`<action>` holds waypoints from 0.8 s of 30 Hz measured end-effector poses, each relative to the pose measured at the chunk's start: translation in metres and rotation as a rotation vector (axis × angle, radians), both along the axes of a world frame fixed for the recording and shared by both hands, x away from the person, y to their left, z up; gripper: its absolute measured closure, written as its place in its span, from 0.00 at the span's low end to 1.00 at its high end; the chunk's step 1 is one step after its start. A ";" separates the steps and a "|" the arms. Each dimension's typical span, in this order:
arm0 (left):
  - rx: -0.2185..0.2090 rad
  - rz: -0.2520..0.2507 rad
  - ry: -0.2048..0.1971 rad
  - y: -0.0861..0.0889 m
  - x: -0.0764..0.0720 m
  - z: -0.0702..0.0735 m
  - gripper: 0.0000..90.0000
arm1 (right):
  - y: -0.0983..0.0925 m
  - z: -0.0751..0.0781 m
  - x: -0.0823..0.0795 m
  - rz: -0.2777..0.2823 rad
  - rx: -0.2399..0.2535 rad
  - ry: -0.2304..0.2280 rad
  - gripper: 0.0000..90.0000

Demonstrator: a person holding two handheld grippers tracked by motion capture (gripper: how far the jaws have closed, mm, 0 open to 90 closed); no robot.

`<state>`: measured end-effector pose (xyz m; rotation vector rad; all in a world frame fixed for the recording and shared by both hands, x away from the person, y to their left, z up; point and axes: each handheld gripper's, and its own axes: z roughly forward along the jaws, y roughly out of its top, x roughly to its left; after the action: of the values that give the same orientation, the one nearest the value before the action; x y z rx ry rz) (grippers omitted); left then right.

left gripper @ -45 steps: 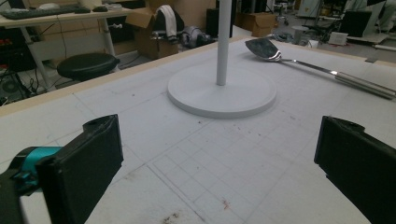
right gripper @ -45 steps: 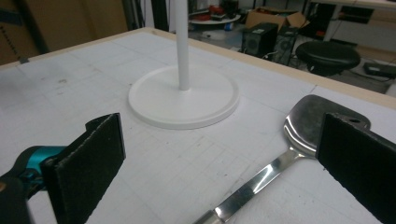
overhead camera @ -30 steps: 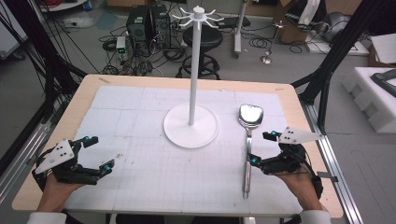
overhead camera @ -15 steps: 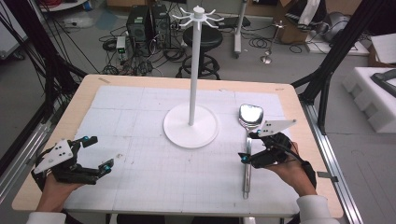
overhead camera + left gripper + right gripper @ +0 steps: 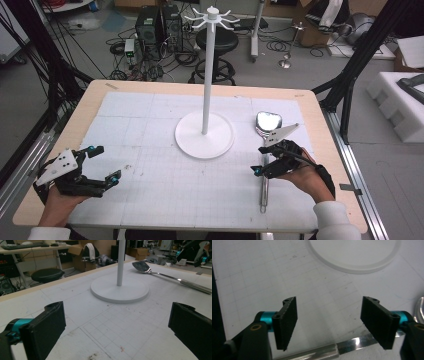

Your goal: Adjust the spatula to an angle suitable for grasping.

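1. The table (image 5: pixel 320 150) is a pale wooden slab with rounded corners, covered almost edge to edge by a white gridded mat (image 5: pixel 150 145) that is scuffed and flecked with small brown marks in the left gripper view.

2. The white stand (image 5: pixel 204 134) is a smooth, matte round disc with a slim upright pole and a ring of short hooks at the top. Every hook is bare, so, as I judge it, the hanging part of the work is not done.

3. The ladle (image 5: pixel 265 165) lies flat on the mat to the right of the stand's base, its polished metal bowl toward the far edge and its long straight handle running back toward the person. A thicker brushed section of the handle shows at the bottom of the right gripper view. It is not lifted, so the pick-up is also left to do.

4. The right gripper (image 5: pixel 259 160) hovers over the middle of the handle with its flat, ribbed black jaws wide apart, one on either side of the shaft, and holds nothing. It looks about ready to close.

5. The left gripper (image 5: pixel 103 162) rests near the table's near-left corner, well apart from the ladle, its jaws spread wide and empty.
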<state>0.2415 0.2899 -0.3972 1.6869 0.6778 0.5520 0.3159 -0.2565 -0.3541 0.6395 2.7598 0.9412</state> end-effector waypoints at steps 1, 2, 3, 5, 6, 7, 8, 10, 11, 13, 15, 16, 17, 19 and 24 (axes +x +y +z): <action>0.001 -0.002 0.000 0.000 0.000 0.000 0.02 | 0.002 -0.001 0.000 0.010 -0.009 0.012 0.41; 0.002 -0.003 0.001 0.000 0.000 0.000 0.02 | 0.002 -0.003 0.001 0.024 -0.011 0.029 0.44; 0.002 -0.003 0.001 0.000 0.000 0.000 0.02 | 0.003 -0.004 0.001 0.036 -0.020 0.034 0.45; 0.001 -0.003 0.001 0.000 0.000 0.000 0.02 | 0.004 -0.006 0.002 0.047 -0.040 0.047 0.48; 0.002 -0.003 -0.001 0.000 0.000 0.000 0.02 | 0.005 -0.006 0.002 0.049 -0.046 0.055 0.51; 0.001 -0.002 -0.001 0.000 0.000 0.000 0.02 | 0.005 -0.007 0.003 0.048 -0.050 0.061 0.54; 0.001 -0.002 -0.001 0.000 0.000 0.000 0.02 | 0.005 -0.008 0.003 0.055 -0.054 0.066 0.57; 0.005 0.003 -0.004 0.000 0.000 0.000 0.02 | 0.007 -0.010 0.004 0.062 -0.060 0.079 0.63; 0.003 0.008 -0.003 0.001 0.000 0.000 0.02 | 0.007 -0.011 0.004 0.074 -0.072 0.087 0.66; 0.002 0.008 -0.003 0.001 0.000 0.000 0.02 | 0.008 -0.012 0.004 0.085 -0.081 0.092 0.69; 0.006 0.009 -0.004 0.001 0.000 -0.001 0.02 | 0.011 -0.016 0.004 0.113 -0.123 0.121 0.78; 0.006 0.009 -0.004 0.001 0.000 -0.001 0.02 | 0.012 -0.017 0.004 0.119 -0.136 0.122 0.82; 0.006 0.008 -0.003 0.001 0.000 -0.001 0.02 | 0.013 -0.019 0.004 0.129 -0.149 0.121 0.86; 0.011 0.003 -0.001 0.000 0.000 -0.001 0.02 | 0.015 -0.020 0.003 0.148 -0.173 0.119 0.91; 0.021 0.013 0.003 0.000 0.000 -0.001 0.02 | 0.020 -0.027 0.004 0.168 -0.232 0.134 0.99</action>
<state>0.2418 0.2901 -0.3984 1.7047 0.6873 0.5672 0.3202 -0.2361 -0.3815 0.4537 3.0192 0.6107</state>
